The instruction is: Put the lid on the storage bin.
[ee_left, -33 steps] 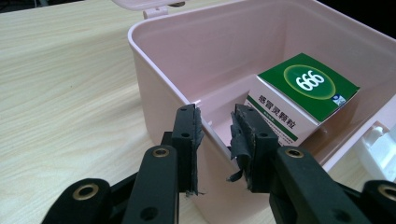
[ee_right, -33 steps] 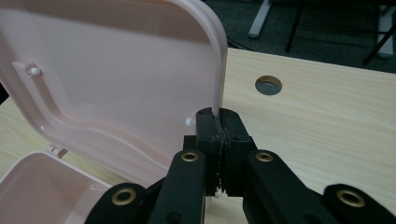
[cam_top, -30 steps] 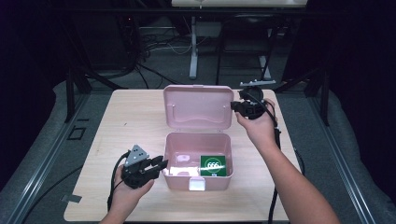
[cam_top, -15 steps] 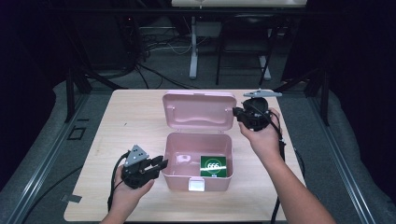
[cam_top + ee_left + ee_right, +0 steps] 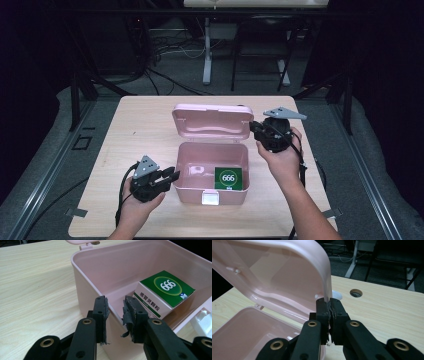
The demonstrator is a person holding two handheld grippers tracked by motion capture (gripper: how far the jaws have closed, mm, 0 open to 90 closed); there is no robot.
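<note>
While the right claw (image 5: 329,305) pinches the side edge of the pink lid (image 5: 287,277), its two jaws sit almost together with only that thin edge between them. Seen from above, this claw (image 5: 256,129) is at the lid's (image 5: 211,121) right end, and the lid stands up, leaning back from the box. Just past the claw on the far side, the tabletop (image 5: 387,312) has a small round hole (image 5: 356,292) in it.

Over at the left claw (image 5: 115,307), the jaws straddle the near left wall of the pink box (image 5: 82,272), one jaw outside and one inside. They are close together, and the inside pad (image 5: 130,311) looks torn and ragged. I see a small gap between the pads, so I cannot tell for sure if both press on the wall. From above, this claw (image 5: 172,176) sits at the left side of the box (image 5: 186,189).

Inside the box, just to the right of the left claw, lies a small white and green carton (image 5: 165,292) with "666" on top. It rests near the front right corner of the box (image 5: 228,178).
</note>
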